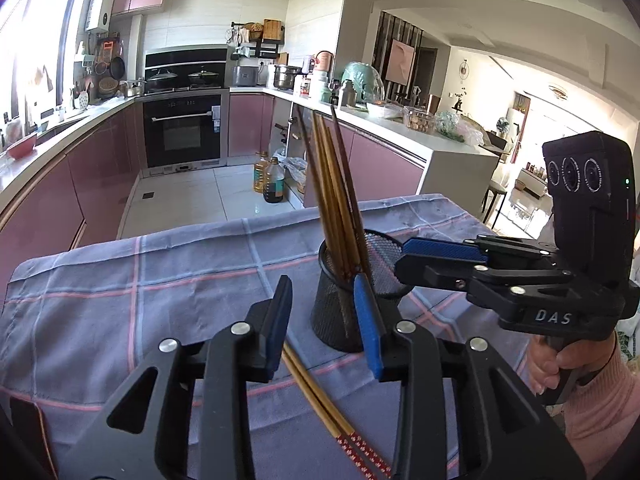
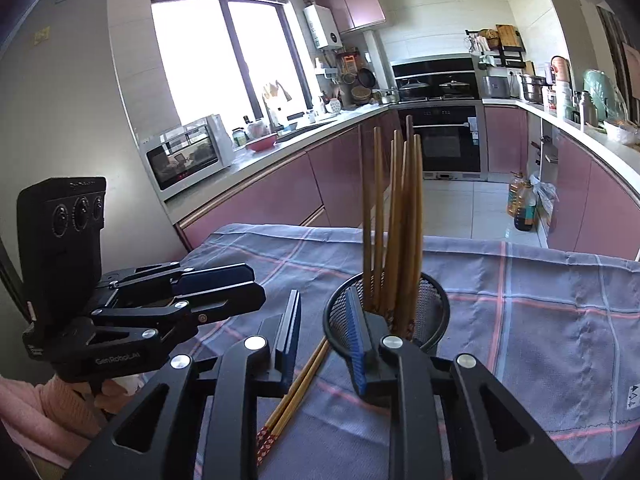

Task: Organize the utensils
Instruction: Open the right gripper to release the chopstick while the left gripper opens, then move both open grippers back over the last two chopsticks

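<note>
**Chopstick sorting, partly done: one pair left on the cloth**

A black mesh holder (image 1: 344, 312) stands on the tabletop (image 1: 120, 300), which is covered by a blue checked cloth (image 2: 540, 320). Several upright chopsticks (image 2: 400, 220) already lean inside it. One loose pair (image 1: 320, 396), with red patterned ends, lies flat on the cloth just beside the holder's base. The left gripper (image 1: 324, 320) hangs above that pair with its jaws apart and empty. The right gripper (image 2: 324, 328) has its jaws apart as well, one finger at the holder's rim; it grips nothing.

The step in hand appears to be collecting the last pair. The next move likely calls for lowering one gripper, closing on both sticks together, tilting them upright and dropping them into the holder without toppling it.

The loose pair's far tips are hidden behind the fingers in both views. Whether the right finger touches the rim cannot be told. The holder's bottom is hidden.
</note>
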A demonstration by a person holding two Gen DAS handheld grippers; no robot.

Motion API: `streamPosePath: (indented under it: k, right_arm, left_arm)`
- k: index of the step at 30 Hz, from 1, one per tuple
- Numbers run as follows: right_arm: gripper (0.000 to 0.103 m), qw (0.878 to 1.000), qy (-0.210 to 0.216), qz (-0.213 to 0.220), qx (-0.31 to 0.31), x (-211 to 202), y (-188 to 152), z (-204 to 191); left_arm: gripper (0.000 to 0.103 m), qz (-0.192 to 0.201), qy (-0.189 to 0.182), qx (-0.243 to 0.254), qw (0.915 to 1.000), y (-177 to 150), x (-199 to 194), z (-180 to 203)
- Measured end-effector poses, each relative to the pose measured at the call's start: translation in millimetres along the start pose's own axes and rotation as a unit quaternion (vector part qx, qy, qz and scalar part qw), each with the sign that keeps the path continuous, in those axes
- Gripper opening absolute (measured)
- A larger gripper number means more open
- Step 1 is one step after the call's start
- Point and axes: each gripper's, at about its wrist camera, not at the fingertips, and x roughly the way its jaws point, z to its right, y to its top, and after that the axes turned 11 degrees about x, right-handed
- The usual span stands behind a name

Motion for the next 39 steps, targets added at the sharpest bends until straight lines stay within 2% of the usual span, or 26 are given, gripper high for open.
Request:
streamPosePath:
  k: [1,7,12,22,39]
  right_arm:
    - [0.031,1.000,0.003,-0.007,-0.001,0.9,-5.3,-1.6]
    - [0.033,0.997,-0.005,-0.072,0.010,26.5,-41.1,0.2]
    - [0.035,0.994,-0.021,-0.103,0.018,42.7,-61.7,-0.7]
    - [0.037,0.992,-0.039,-0.121,0.008,53.6,-76.2,-11.3]
    - [0.037,0.988,-0.077,-0.135,-0.019,68.4,-83.4,-19.9]
  left_arm:
    - [0.037,-0.005,0.005,-0.004,1.0000,-6.1,-2.0,-2.6]
    - [0.048,-0.036,0.039,-0.025,0.9983,-39.6,-4.7,-14.2]
    - [0.051,-0.060,0.064,-0.039,0.9954,-64.8,-1.5,-17.7]
    - [0.051,-0.079,0.078,-0.042,0.9930,-78.9,5.7,-12.6]
    - [0.051,-0.099,0.068,-0.054,0.9913,-88.7,19.2,-14.5]
